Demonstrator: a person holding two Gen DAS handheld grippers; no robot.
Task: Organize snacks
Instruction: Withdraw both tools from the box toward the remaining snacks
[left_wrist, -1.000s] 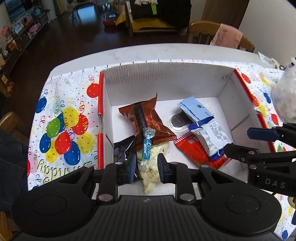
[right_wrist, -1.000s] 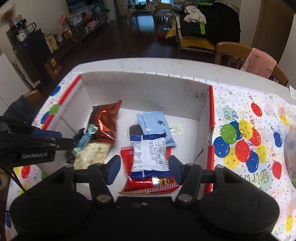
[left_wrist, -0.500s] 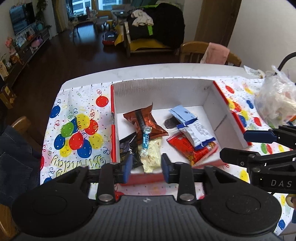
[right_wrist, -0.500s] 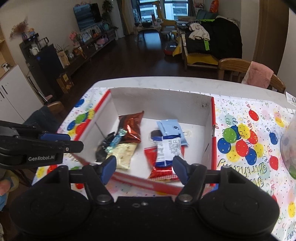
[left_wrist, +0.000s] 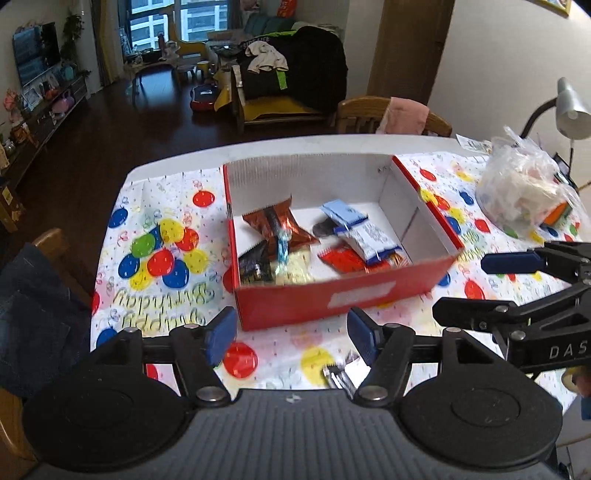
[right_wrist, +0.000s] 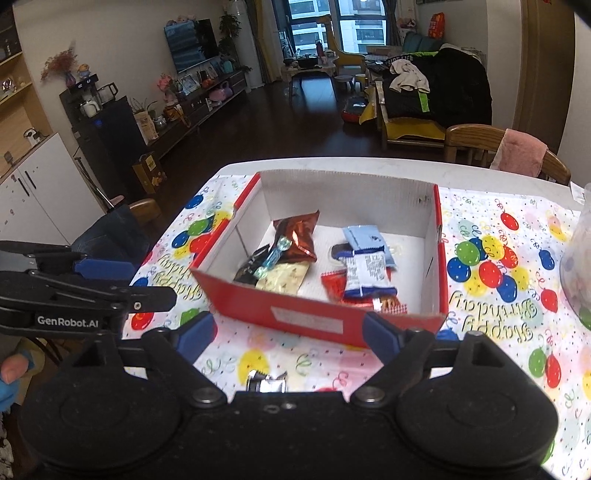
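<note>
A red cardboard box (left_wrist: 343, 295) (right_wrist: 306, 314) with white inside stands on the balloon-print tablecloth (left_wrist: 159, 258). In it lie several snacks: a brown foil bag (left_wrist: 277, 223) (right_wrist: 299, 236), a blue-wrapped candy (left_wrist: 282, 247), a pale yellow pack (right_wrist: 282, 277), a black pack (left_wrist: 255, 264), a light blue pack (left_wrist: 343, 214), a white-and-blue pack (left_wrist: 369, 240) (right_wrist: 365, 271) and a red pack (left_wrist: 343, 258). A silver wrapper (left_wrist: 338, 374) (right_wrist: 266, 380) lies on the cloth before the box. My left gripper (left_wrist: 291, 332) and right gripper (right_wrist: 288, 334) are open and empty, held back from the box.
A clear plastic bag of items (left_wrist: 524, 192) sits at the table's right with a desk lamp (left_wrist: 569, 107) behind it. Wooden chairs (left_wrist: 391, 118) stand behind the table, one at the left (left_wrist: 48, 243). The table's far edge (right_wrist: 369, 166) is bare white.
Both grippers have pulled back and up from over the box. The left jaws have opened wider, with the blue candy left in the box. The box's red front wall now shows.
</note>
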